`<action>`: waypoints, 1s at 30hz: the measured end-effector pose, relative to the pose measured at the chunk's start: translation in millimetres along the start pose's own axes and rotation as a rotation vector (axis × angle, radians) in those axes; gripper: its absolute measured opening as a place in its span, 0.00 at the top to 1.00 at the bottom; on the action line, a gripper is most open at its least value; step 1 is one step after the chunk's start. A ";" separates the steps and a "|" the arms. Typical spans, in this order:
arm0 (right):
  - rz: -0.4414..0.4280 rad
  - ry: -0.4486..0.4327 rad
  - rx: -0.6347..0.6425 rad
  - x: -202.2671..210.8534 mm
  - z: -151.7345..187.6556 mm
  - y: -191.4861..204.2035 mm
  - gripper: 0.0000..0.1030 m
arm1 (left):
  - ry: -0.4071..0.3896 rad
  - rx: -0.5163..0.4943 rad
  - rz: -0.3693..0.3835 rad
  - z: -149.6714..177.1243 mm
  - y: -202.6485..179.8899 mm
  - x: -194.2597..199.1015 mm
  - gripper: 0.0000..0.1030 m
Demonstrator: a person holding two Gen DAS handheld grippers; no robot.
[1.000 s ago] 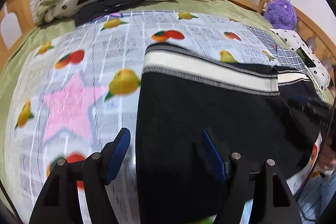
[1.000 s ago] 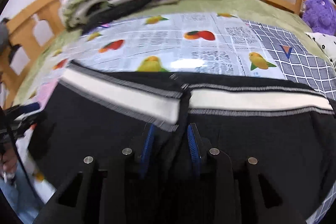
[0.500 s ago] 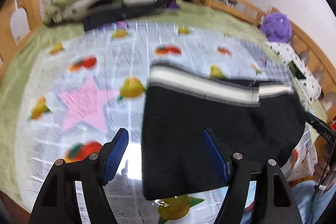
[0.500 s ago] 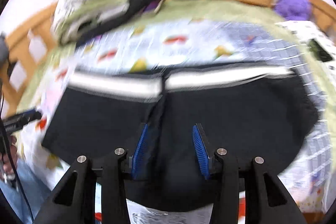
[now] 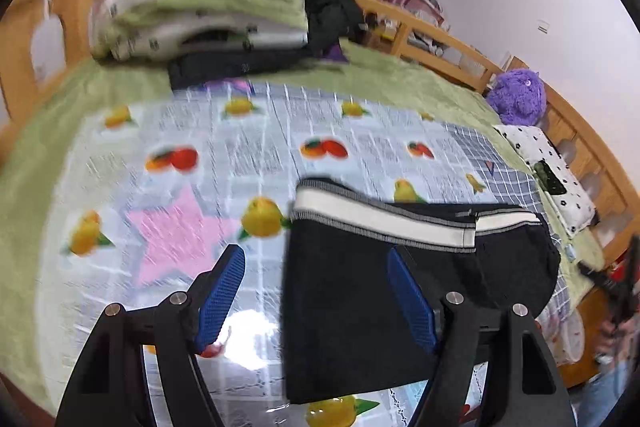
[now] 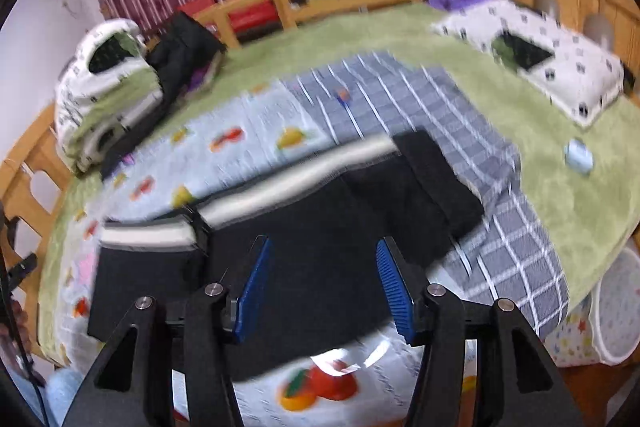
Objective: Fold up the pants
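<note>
The pants (image 5: 400, 291) lay folded on the fruit-print mat (image 5: 224, 155) on the bed (image 6: 520, 115), their white waistband (image 5: 384, 217) running left to right at the far edge. My left gripper (image 5: 316, 297) was spread wide and held nothing, with the pants' left edge between its fingers. My right gripper (image 6: 326, 289) hung apart and empty above the black cloth. The long axis ran across me, I judged, though blur smeared the right view; the right gripper seemed nearer the middle.
</note>
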State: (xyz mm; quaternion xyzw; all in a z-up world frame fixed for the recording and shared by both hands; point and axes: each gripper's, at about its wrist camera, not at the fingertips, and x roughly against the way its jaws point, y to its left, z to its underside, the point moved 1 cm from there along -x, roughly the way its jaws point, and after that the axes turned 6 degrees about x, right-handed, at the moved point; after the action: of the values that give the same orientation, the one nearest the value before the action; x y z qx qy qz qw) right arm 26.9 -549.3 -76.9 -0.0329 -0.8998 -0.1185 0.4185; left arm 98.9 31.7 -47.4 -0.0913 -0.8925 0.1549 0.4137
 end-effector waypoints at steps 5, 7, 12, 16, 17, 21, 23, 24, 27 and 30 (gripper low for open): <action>-0.045 0.091 -0.117 -65.2 42.6 -34.1 0.48 | 0.112 0.053 0.096 13.9 23.9 -65.5 0.32; -0.050 0.085 -0.171 -83.9 51.3 -43.5 0.48 | 0.131 0.067 0.135 16.6 28.5 -86.4 0.32; -0.137 -0.014 -0.245 -100.7 41.9 -48.0 0.48 | 0.205 0.051 0.178 15.1 30.5 -145.8 0.33; -0.107 -0.010 -0.253 -114.8 27.1 -39.4 0.70 | 0.257 0.112 0.270 3.2 32.0 -169.4 0.65; -0.094 -0.004 -0.246 -116.8 22.5 -36.4 0.74 | 0.265 0.130 0.287 -0.1 32.8 -172.1 0.87; -0.053 -0.043 -0.208 -99.9 7.2 -10.2 0.83 | 0.215 0.104 0.336 -19.1 29.9 -146.4 0.90; -0.113 -0.078 -0.206 -86.2 -3.8 6.5 0.83 | 0.155 0.074 0.325 -33.1 33.2 -121.8 0.90; -0.147 -0.089 -0.196 -80.5 -9.2 18.6 0.84 | 0.134 0.060 0.316 -42.6 39.5 -108.1 0.89; -0.245 -0.059 -0.099 -83.8 -19.1 69.7 0.84 | 0.085 0.061 0.210 -67.4 72.1 -77.0 0.89; -0.341 0.013 0.036 -104.8 -10.2 123.7 0.85 | 0.054 0.062 0.047 -77.8 106.2 -60.8 0.89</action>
State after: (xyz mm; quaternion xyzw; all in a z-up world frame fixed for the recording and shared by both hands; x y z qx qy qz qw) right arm 122.0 -427.6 -127.3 0.1287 -0.8917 -0.1717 0.3986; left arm 201.2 129.0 -80.4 -0.1037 -0.8733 0.1899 0.4365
